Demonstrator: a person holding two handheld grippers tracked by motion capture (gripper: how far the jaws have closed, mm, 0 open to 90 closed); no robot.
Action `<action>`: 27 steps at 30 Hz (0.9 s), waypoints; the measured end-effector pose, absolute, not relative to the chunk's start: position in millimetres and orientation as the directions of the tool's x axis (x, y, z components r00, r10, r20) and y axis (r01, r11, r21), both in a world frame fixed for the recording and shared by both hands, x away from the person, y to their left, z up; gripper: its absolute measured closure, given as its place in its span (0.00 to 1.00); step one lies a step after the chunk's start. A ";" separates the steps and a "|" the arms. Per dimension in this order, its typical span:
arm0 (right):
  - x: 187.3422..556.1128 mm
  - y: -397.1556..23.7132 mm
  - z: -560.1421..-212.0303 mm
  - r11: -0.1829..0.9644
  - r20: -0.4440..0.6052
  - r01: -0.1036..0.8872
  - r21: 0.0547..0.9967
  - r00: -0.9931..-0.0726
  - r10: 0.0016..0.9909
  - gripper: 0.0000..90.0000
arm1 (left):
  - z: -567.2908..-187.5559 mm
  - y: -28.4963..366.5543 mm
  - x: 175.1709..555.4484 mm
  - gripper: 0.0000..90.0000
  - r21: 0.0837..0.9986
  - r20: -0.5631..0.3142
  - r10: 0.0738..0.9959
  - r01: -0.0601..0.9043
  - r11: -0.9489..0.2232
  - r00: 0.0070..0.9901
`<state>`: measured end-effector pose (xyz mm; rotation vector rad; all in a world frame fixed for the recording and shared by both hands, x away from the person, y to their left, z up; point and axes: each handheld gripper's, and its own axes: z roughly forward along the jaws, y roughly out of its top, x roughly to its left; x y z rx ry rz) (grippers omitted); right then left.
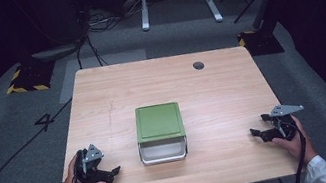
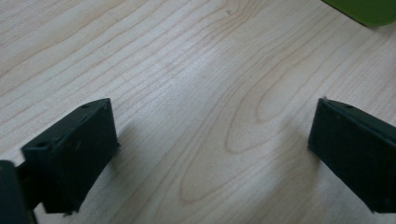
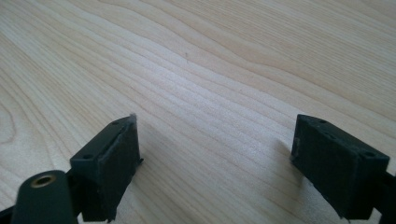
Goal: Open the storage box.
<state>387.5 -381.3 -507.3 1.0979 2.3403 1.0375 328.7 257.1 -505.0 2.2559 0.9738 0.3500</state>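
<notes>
Left gripper (image 2: 210, 154) spread, green box (image 2: 369, 10) cropped

Green-lidded white box (image 1: 160, 131) closed, upright, mid-table.

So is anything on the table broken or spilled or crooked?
Nothing stands out. The white plastic box with the flat green lid sits square in the middle of the light wooden table, lid on. The left gripper and right gripper rest open on either side, apart from it.

High view overlooks the table (image 1: 100, 92); tool views skim its wood closely.
</notes>
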 end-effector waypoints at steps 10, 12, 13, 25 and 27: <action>388.0 -381.1 -507.3 0.429 -0.009 0.512 0.744 -0.635 0.773 0.17 | -480.5 251.4 305.8 0.20 0.733 -0.004 0.659 0.451 -0.509 0.752; 388.1 -381.1 -507.3 0.429 -0.009 0.512 0.744 -0.635 0.773 0.17 | -473.6 247.1 301.3 0.21 0.746 0.007 0.637 0.421 -0.517 0.771; 388.1 -381.1 -507.3 0.429 -0.009 0.512 0.744 -0.635 0.773 0.17 | -473.6 247.1 301.3 0.22 0.746 0.007 0.637 0.421 -0.517 0.771; 388.1 -381.1 -507.3 0.429 -0.009 0.512 0.744 -0.635 0.772 0.17 | -439.2 208.7 285.6 0.25 0.777 0.074 0.538 0.289 -0.559 0.840; 388.1 -381.1 -507.3 0.429 -0.008 0.512 0.744 -0.635 0.773 0.17 | -436.2 205.5 282.9 0.26 0.784 0.080 0.531 0.276 -0.556 0.844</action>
